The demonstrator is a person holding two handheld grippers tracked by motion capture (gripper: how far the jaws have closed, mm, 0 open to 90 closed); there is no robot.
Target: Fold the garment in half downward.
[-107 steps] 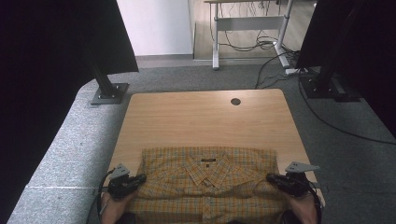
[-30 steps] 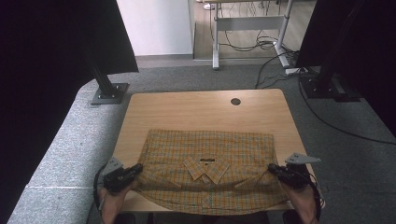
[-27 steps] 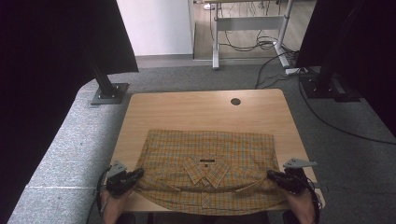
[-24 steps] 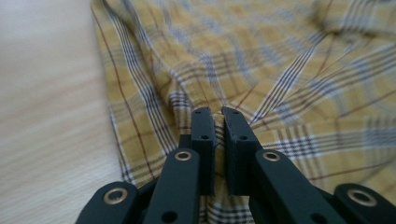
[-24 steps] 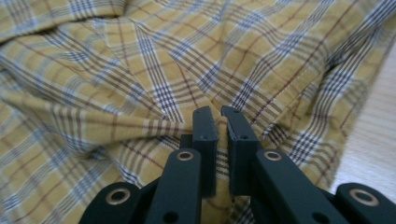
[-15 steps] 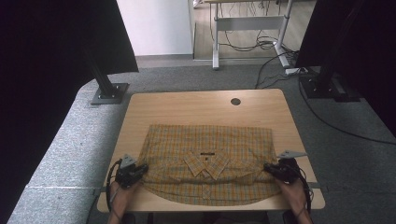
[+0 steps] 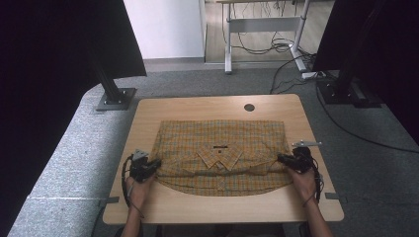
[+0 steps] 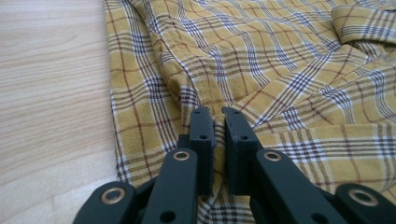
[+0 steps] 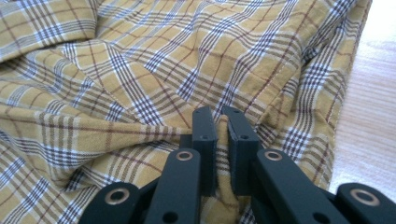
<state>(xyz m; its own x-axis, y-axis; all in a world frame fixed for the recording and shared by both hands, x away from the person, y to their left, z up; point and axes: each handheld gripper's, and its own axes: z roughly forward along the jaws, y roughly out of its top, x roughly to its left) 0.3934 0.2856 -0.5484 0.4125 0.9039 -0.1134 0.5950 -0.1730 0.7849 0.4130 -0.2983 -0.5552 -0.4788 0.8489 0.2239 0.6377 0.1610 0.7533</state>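
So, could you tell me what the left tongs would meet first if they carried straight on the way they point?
More of the plaid shirt they already pinch; the left tongs point across its fabric, probably toward the collar.

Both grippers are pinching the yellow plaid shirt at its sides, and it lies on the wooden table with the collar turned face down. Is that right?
Not quite: the collar faces up, its points and the small dark label visible in the high view. The rest holds: the left gripper and the right gripper are each shut on a fold of the yellow plaid shirt at its sides, on the wooden table.
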